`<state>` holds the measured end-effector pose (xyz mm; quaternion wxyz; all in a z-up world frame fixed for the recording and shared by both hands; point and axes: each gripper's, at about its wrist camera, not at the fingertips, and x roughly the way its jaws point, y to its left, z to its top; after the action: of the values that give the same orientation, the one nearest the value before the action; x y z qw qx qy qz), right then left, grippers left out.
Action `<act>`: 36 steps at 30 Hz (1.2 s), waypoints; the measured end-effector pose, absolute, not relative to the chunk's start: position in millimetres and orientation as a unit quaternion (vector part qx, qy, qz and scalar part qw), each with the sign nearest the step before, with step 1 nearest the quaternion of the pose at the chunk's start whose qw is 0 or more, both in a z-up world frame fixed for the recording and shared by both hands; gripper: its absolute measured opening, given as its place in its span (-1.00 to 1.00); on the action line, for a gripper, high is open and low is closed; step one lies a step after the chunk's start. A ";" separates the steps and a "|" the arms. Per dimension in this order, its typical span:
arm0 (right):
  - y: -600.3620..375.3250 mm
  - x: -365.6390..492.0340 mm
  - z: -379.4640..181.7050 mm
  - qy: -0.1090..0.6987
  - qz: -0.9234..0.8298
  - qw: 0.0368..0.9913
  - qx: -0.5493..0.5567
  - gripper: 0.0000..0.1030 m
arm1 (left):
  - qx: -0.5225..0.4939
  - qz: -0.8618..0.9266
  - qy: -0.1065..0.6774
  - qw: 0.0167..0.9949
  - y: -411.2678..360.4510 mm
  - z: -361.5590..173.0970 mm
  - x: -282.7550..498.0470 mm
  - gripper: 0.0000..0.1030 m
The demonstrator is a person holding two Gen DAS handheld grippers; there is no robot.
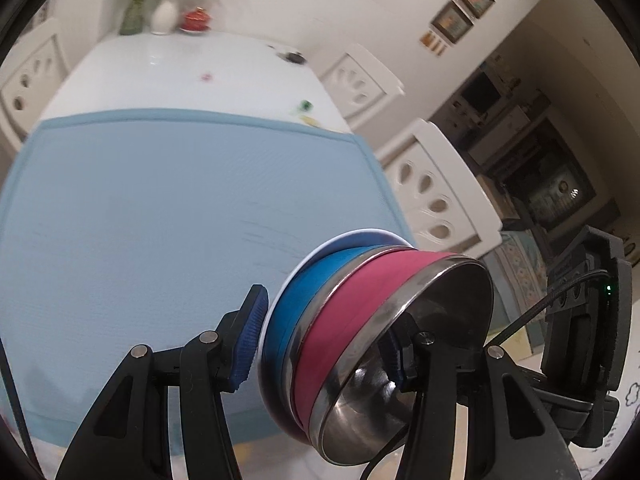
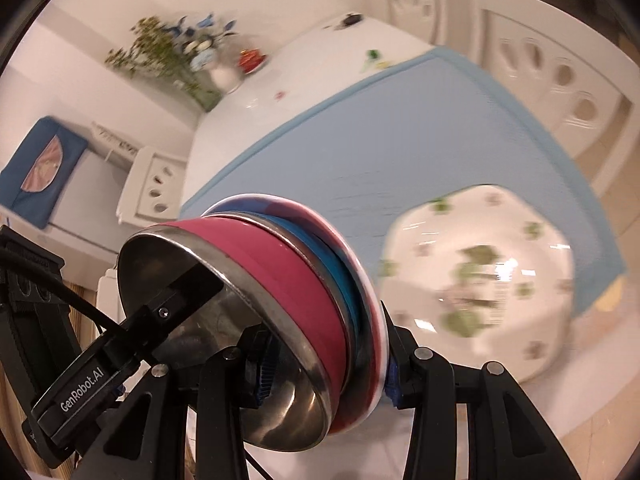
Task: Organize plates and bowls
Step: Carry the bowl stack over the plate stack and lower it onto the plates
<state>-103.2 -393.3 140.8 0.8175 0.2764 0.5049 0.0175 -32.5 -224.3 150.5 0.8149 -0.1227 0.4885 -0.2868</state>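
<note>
1. Above the pale blue placemat, a nested stack of dishes is held on edge: a steel bowl with a pink band, a steel bowl with a blue band behind it, and a white plate at the back.
2. The stack is gripped by the left gripper, one blue pad against the plate's back and the other inside the pink-banded bowl.
3. Seen from the right wrist, the same stack is clamped by the right gripper as well, one finger inside the bowl, the other behind the plate.
4. A white octagonal plate with green sprigs is seen lying half on the placemat, just beside the stack, near the edge of the white table.
5. At the table's far end, a white vase of flowers and a red pot are made out, blurred.
6. White chairs are seen alongside.
</note>
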 end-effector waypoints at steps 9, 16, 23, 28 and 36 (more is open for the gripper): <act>-476.0 -126.2 118.7 0.538 -0.003 0.802 0.258 -0.20 | -0.124 -0.289 0.516 0.797 -308.2 117.4 -52.3 -0.07; -504.0 -108.8 75.6 0.590 0.003 0.763 0.262 -0.19 | -0.130 -0.260 0.560 0.776 -331.8 75.4 -48.4 -0.07; -512.0 -96.8 60.8 0.611 0.017 0.744 0.271 -0.19 | -0.131 -0.252 0.560 0.778 -333.2 68.5 -47.3 -0.07; -521.1 -94.8 60.7 0.612 0.026 0.740 0.279 -0.20 | -0.133 -0.256 0.560 0.777 -331.3 72.6 -44.7 -0.07; -527.0 -101.5 107.8 0.551 0.040 0.805 0.215 -0.18 | -0.110 -0.259 0.490 0.825 -308.5 128.7 -53.8 -0.02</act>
<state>-101.5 -527.0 107.8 0.8053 0.2148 0.5511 0.0404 -53.8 -308.5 128.7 0.8250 -0.1099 0.4899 -0.2594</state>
